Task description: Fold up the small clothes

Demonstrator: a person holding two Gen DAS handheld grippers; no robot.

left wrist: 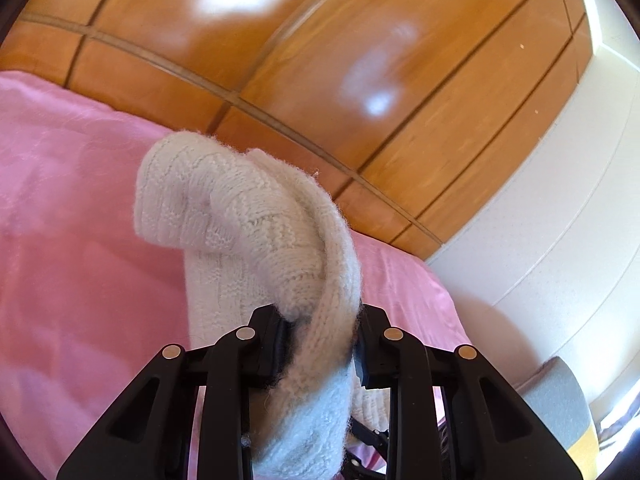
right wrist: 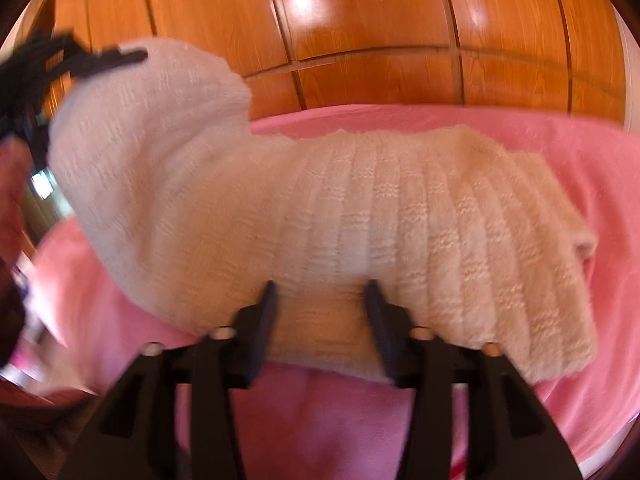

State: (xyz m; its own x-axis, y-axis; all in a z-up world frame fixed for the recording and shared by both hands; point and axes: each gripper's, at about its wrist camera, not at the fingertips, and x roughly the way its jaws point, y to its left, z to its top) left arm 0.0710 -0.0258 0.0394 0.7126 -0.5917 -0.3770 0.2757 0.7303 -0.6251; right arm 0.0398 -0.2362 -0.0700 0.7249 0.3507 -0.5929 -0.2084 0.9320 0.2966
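Observation:
A small cream knit sweater (right wrist: 380,216) lies across a pink blanket (right wrist: 560,152). Its left end is lifted off the blanket, and my left gripper (right wrist: 108,58), blurred at the upper left of the right wrist view, holds that end up. Seen from the left wrist, the left gripper (left wrist: 320,332) is shut on a bunched fold of the sweater (left wrist: 240,200), which curls up and over in front of the camera. My right gripper (right wrist: 324,300) stands open at the sweater's near edge. The knit lies flat between its fingers, and the pads do not press on it.
Glossy wooden panels (right wrist: 360,20) rise behind the blanket. A white wall (left wrist: 560,200) stands at the right, with a grey and yellow object (left wrist: 568,408) below it. A person's hand (right wrist: 12,184) shows blurred at the left edge of the right wrist view.

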